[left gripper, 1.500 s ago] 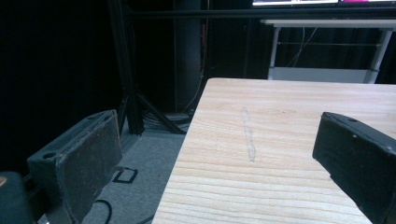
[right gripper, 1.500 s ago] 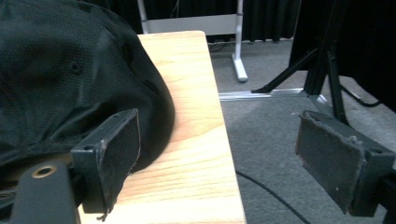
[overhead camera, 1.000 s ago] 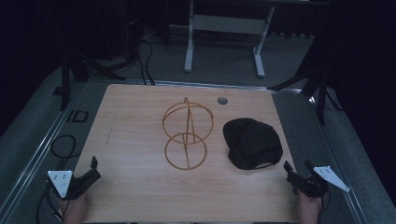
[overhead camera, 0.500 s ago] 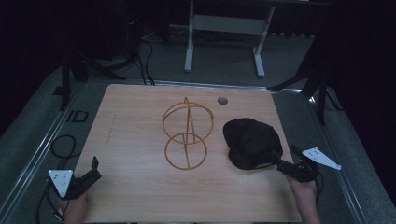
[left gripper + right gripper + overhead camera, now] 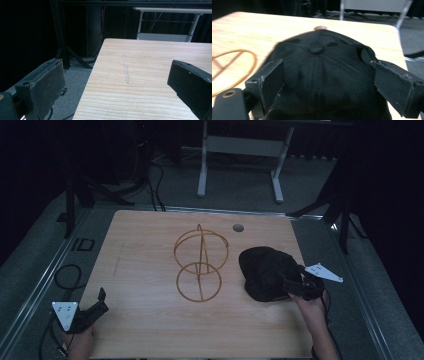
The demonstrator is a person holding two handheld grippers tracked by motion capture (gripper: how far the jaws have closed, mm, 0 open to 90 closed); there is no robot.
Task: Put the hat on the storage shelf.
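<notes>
Right gripper (image 5: 295, 287) advanced from table edge onto black cap (image 5: 265, 270); jaws wide, cap's rear between them, nothing clamped. Beyond cap to its left: wire stand (image 5: 200, 262). Left gripper (image 5: 95, 307) unmoved, jaws wide, over bare table (image 5: 150, 65).

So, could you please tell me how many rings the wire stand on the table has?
3 rings on the wire stand: one lying flat on the table at its base, one horizontal higher up, and one upright crossing through both. It stands left of the black cap.
</notes>
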